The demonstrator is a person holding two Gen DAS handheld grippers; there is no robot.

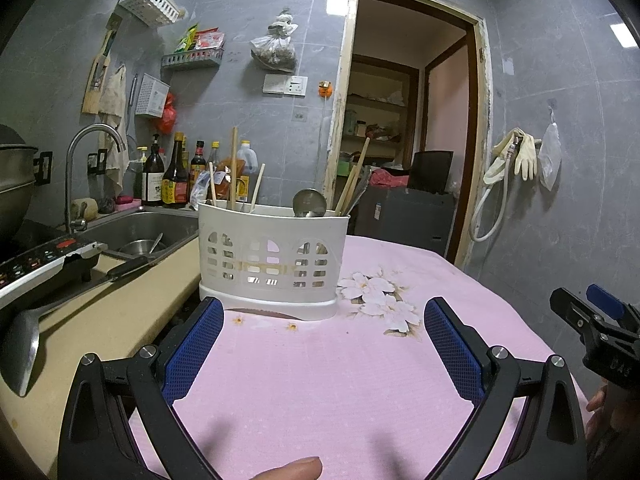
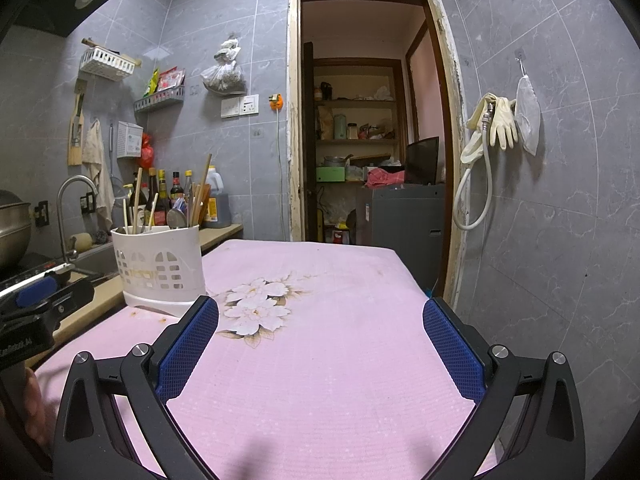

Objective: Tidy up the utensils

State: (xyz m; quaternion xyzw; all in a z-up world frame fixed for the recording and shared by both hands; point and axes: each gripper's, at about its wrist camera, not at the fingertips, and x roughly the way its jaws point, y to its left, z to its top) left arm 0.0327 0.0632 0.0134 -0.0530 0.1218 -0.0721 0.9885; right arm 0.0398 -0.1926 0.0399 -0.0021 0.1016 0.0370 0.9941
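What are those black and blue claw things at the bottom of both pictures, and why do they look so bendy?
They are grabbing tools. A person holds one in each hand, and a camera on each looks out between its two fingers. The lens curves everything. One picture is from the left gripper, the other from the right gripper. Both are open and hold nothing. Ahead is a pink flowered cloth. On it stands a white utensil holder with chopsticks and a metal spoon inside.

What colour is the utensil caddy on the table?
White utensil caddy, with arched cut-out slots; clearest in the left wrist view.
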